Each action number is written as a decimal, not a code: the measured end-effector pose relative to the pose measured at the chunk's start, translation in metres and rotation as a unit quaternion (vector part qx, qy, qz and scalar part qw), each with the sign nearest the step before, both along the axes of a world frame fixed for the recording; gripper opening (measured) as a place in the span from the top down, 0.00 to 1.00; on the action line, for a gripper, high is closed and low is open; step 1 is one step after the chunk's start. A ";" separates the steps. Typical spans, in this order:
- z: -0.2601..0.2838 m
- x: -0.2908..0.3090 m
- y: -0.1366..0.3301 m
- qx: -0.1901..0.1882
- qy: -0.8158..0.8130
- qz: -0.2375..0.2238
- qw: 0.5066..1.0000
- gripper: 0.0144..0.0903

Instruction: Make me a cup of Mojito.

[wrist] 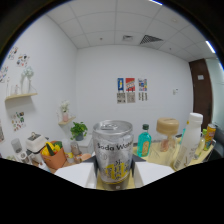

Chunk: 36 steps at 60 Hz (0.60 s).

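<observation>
The soda water can [113,152] sits upright, clamped between the two fingers of the hand-held gripper [114,176] and lifted above the tabletop [165,156]. To pour well, I would tilt it slowly over the cup and hold the grip firm. Beyond stand a green bottle [144,141], a white bottle [192,131], a potted plant [78,131] and white walls with posters [132,90].

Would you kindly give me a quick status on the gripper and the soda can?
Gripper shut on soda water can, can upright and lifted. Green bottle and white bottle beyond. Nothing in the way.
</observation>
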State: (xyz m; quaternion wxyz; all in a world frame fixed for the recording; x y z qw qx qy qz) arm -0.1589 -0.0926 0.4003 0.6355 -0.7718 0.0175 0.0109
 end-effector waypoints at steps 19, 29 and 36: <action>0.013 -0.002 -0.021 0.011 0.000 0.016 1.000 0.51; 0.042 0.005 -0.062 0.050 -0.006 0.030 0.998 0.51; 0.033 0.023 -0.092 0.052 -0.001 0.027 0.998 0.52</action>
